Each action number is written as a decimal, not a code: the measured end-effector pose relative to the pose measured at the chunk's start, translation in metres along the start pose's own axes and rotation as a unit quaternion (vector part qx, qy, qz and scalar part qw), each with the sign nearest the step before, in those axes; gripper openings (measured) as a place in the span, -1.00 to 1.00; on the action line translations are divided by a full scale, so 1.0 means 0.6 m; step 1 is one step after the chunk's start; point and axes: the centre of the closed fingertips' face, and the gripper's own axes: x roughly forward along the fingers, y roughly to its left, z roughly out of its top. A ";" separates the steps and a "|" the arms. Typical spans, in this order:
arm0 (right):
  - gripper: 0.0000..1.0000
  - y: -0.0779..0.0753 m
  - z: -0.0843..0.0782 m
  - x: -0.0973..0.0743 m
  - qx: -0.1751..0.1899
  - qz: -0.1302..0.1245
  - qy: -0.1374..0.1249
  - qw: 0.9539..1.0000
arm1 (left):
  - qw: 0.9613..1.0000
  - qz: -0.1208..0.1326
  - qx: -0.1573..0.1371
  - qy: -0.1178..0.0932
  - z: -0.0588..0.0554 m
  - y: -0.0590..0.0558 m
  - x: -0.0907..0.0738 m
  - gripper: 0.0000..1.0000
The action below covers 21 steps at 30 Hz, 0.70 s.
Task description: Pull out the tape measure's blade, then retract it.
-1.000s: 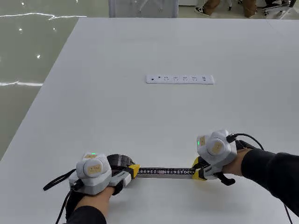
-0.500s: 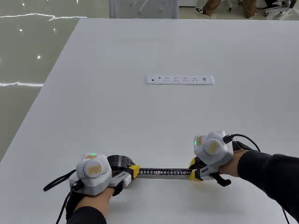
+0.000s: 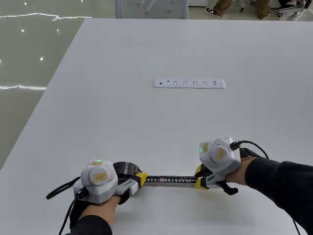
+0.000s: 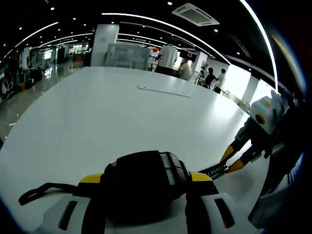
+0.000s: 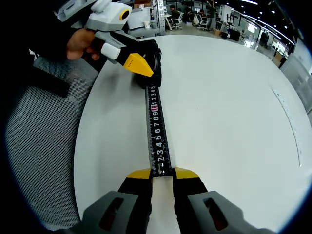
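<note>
The left gripper (image 3: 133, 181) is clamping the tape measure's case (image 4: 144, 178), the right gripper (image 5: 162, 173) pinching the blade (image 5: 155, 131) tip, probably mid-retraction, needing a slow, straight feed back in.

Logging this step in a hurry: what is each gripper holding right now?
Left gripper: closed on the black tape measure case.
Right gripper: closed on the tip of the black numbered blade.
</note>
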 end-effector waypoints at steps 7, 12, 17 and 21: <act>-0.76 0.000 0.008 0.006 -0.003 -0.002 -0.005 1.000 | 1.000 0.000 0.000 0.000 0.000 -0.001 0.000 0.23; -0.76 0.000 0.013 0.009 -0.005 -0.001 -0.007 1.000 | 1.000 0.000 0.000 0.000 0.000 -0.001 0.000 0.23; -0.76 0.001 0.019 0.012 -0.008 -0.004 -0.011 1.000 | 1.000 0.000 -0.001 0.000 0.000 -0.001 0.001 0.23; -0.76 0.001 0.024 0.014 -0.004 -0.004 -0.015 1.000 | 1.000 0.000 -0.003 0.000 0.000 -0.001 0.000 0.23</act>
